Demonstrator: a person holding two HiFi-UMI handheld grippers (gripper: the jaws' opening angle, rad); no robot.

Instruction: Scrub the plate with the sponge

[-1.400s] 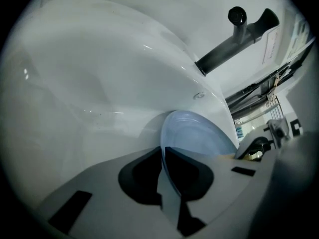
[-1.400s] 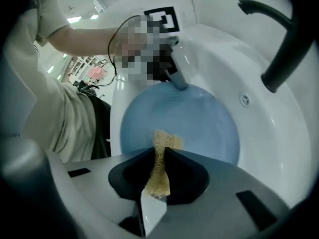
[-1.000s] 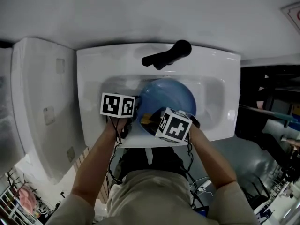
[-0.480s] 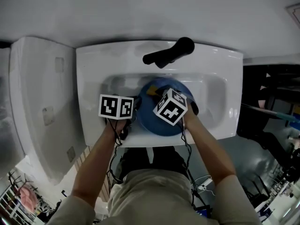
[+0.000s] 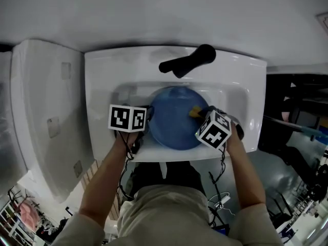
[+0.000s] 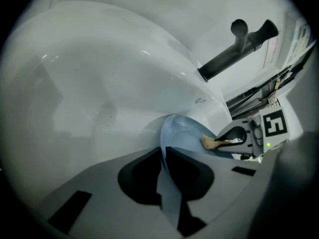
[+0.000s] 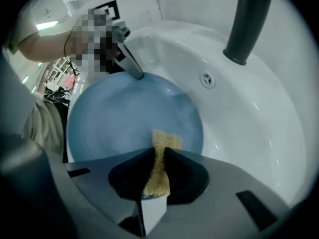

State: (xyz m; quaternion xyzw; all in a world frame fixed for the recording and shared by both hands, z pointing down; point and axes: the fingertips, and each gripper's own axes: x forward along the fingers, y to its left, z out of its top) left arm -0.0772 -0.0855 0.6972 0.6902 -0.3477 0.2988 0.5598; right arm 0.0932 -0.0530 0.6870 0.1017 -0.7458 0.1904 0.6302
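A round blue plate (image 5: 171,122) lies tilted in the white sink basin (image 5: 233,104). My left gripper (image 5: 149,118) is at the plate's left edge, jaws nearly together and pressing on the rim (image 6: 167,188). My right gripper (image 5: 199,115) is over the plate's right side, shut on a yellow sponge (image 5: 195,111). In the right gripper view the sponge (image 7: 165,142) is pinched between the jaws (image 7: 158,156), its tip on the plate (image 7: 124,118) near the right rim. The left gripper view shows the plate (image 6: 187,133) edge-on and the sponge (image 6: 209,142) beyond it.
A black faucet (image 5: 187,60) reaches over the back of the sink, close above the plate. An overflow hole (image 7: 208,78) marks the basin wall. A white cabinet (image 5: 46,111) stands to the left, and dark clutter on the floor (image 5: 297,137) to the right.
My right gripper has swept the sponge from the plate's near-left part up over its middle and across to its right side. The left gripper and the plate have stayed in place.
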